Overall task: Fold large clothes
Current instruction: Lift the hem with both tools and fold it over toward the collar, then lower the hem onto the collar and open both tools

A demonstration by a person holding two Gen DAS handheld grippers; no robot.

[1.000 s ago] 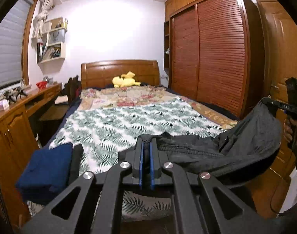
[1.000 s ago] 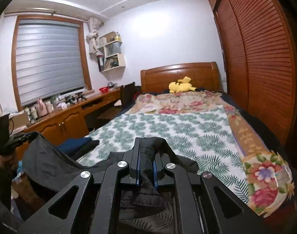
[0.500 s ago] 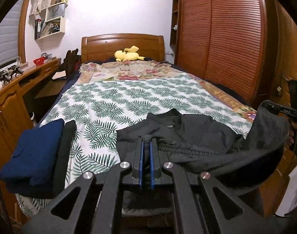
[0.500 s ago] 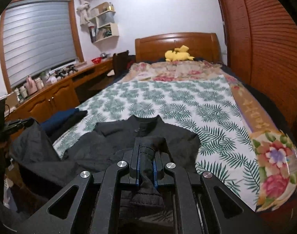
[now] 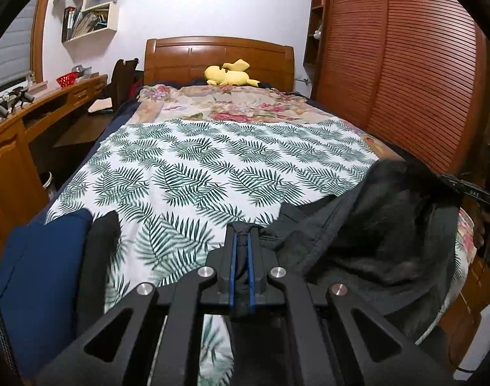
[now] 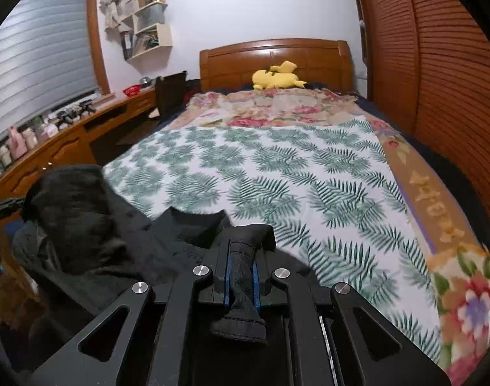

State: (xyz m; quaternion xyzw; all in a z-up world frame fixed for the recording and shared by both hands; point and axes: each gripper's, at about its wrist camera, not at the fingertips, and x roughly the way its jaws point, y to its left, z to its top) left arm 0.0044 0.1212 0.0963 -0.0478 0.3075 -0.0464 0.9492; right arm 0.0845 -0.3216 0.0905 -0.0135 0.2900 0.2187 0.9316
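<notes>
A dark grey jacket (image 5: pixel 373 241) lies bunched on the near end of the fern-print bedspread (image 5: pixel 212 167), its fleecy lining turned up. My left gripper (image 5: pixel 241 236) is shut on a fold of its fabric, low over the bed. In the right wrist view my right gripper (image 6: pixel 243 251) is shut on a ribbed cuff of the same jacket (image 6: pixel 93 234), and the cuff end hangs back between the fingers. The jacket's collar (image 6: pixel 193 222) lies just ahead of the right gripper. The cloth sags in a heap between the two grippers.
A folded blue garment (image 5: pixel 42 273) and a folded black one (image 5: pixel 100 257) sit on the bed's near left corner. A yellow plush toy (image 5: pixel 228 74) rests by the headboard. A wooden desk (image 5: pixel 19 122) runs along the left and a louvred wardrobe (image 5: pixel 405 64) along the right.
Both grippers have moved forward and lower over the bed, still shut on the jacket. The jacket, spread flat half a second ago, now bunches between them with its lining showing.
</notes>
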